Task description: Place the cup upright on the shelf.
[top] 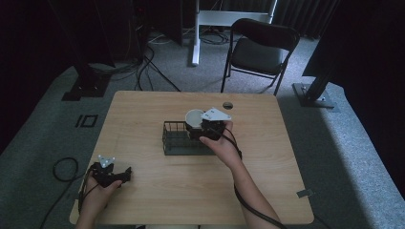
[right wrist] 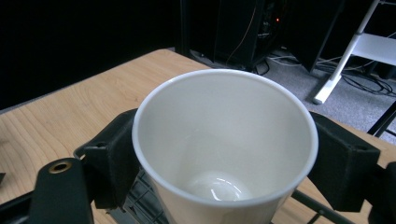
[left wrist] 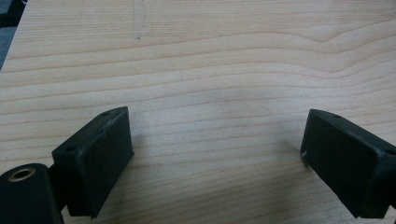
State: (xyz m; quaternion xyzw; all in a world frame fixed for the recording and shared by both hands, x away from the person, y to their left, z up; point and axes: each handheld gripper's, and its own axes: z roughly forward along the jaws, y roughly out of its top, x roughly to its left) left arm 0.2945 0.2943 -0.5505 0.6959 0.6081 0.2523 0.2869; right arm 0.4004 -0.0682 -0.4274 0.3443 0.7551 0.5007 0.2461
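Note:
A white paper cup stands upright between the two black jaws of my right gripper, which is shut on its sides. From above, the white cup hangs over the far right end of a black wire basket in the middle of the table, with the right gripper around it. The cup is empty inside. My left gripper rests near the table's front left corner. In its own view the left gripper is open, with bare wood between the jaws.
The light wooden table has a small round hole near its far edge. A black folding chair stands beyond the table. Cables run over the grey floor at the far left, and a black stand foot sits at the far right.

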